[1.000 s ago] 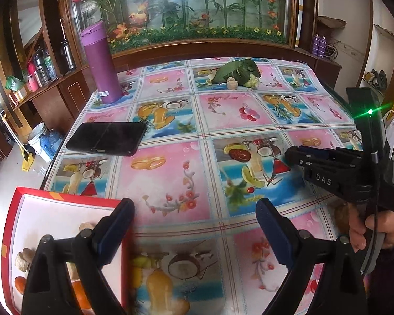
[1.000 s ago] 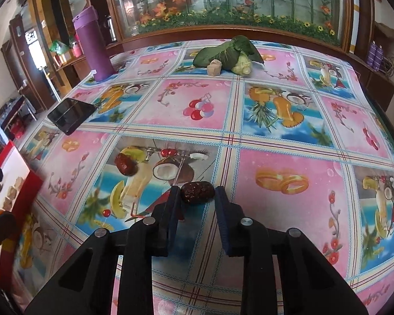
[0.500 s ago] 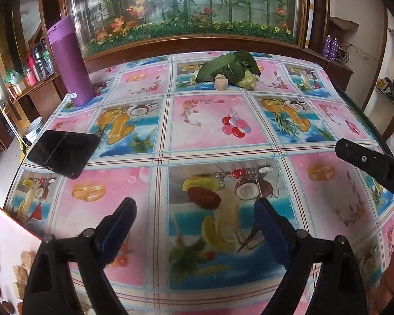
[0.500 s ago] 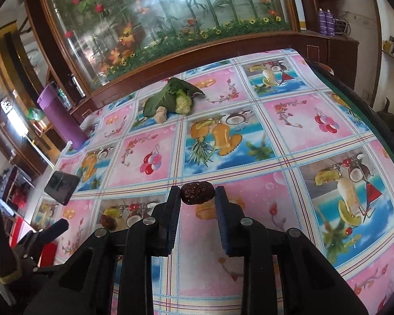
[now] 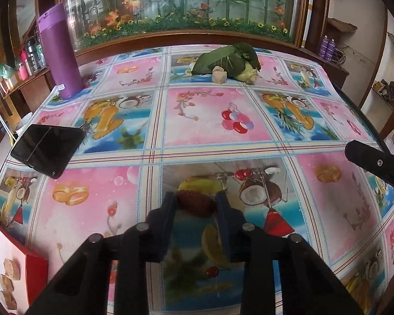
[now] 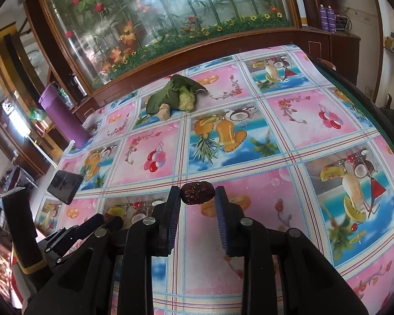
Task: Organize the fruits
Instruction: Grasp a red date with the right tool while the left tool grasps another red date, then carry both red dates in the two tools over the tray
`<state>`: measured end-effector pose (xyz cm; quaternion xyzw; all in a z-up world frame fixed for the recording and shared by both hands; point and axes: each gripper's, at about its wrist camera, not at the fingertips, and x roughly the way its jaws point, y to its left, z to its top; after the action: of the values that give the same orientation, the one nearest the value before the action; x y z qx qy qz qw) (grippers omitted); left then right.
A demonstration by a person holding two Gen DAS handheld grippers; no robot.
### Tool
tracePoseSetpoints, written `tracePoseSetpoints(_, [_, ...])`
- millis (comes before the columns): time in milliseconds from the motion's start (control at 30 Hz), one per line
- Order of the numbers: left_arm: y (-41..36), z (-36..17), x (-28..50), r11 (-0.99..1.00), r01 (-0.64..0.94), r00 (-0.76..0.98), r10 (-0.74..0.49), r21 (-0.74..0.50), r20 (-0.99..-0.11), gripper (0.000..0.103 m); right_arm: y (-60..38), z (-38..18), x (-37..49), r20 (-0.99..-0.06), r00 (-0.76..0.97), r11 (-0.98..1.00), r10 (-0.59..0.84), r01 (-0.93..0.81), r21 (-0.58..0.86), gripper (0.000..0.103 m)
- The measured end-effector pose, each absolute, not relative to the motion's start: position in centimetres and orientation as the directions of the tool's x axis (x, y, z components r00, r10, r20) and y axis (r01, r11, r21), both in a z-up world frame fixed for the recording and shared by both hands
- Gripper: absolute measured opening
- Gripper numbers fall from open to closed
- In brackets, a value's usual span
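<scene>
A dark red date (image 5: 195,206) lies on the fruit-print tablecloth (image 5: 210,120). My left gripper (image 5: 195,202) is closing its jaws on that date, and both pads touch its sides. The right wrist view shows this left gripper (image 6: 110,219) at the lower left, low over the cloth. A second dark red date (image 6: 197,196) hangs above the cloth with my right gripper (image 6: 197,197) shut on it. One black finger of the right gripper (image 5: 375,165) reaches in from the right edge. A red tray (image 5: 36,275) with a white floor holds several brown pieces (image 5: 11,273) at the lower left.
A tall purple tumbler (image 5: 59,52) stands at the back left. A black phone (image 5: 48,149) lies near the left edge. Green leafy vegetables (image 5: 228,63) and a beige chunk (image 5: 219,74) sit at the back. A glass plant display (image 5: 183,5) backs the table.
My left gripper moved right from the red tray, came down over the date on the cloth and closed around it. My right gripper rose and rolled with its date, then held still.
</scene>
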<state>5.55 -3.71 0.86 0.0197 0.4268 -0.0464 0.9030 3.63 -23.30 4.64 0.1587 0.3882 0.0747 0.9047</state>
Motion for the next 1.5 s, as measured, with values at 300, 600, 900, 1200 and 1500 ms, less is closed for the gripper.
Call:
tracePoseSetpoints(300, [-3.1, 1.4, 3.1, 0.99, 0.138, 0.644, -0.094, -0.006, -0.759, 0.033, -23.1, 4.7, 3.5, -0.675, 0.689, 0.939, 0.264, -0.022, 0.344, 0.026])
tracePoseSetpoints(600, [-1.6, 5.5, -3.1, 0.986, 0.159, 0.748, -0.085, 0.054, -0.658, 0.033, -21.5, 4.6, 2.9, -0.66, 0.679, 0.929, 0.32, -0.086, 0.361, 0.026])
tracePoseSetpoints(900, [3.2, 8.6, -9.3, 0.994, 0.064, 0.82, -0.002, 0.089, -0.572, 0.033, -18.2, 5.4, 0.2, -0.6, 0.705, 0.919, 0.378, -0.207, 0.336, 0.025])
tracePoseSetpoints(1200, [9.5, 10.1, -13.3, 0.992, -0.053, 0.852, 0.103, 0.11, -0.514, 0.033, -13.2, 6.1, -3.5, -0.552, 0.691, 0.879, 0.467, -0.295, 0.375, 0.025])
tracePoseSetpoints(1500, [15.2, 9.9, -15.7, 0.986, -0.143, 0.849, 0.167, 0.088, -0.501, 0.032, -3.9, 7.0, -7.4, -0.522, 0.597, 0.793, 0.609, -0.436, 0.425, 0.025])
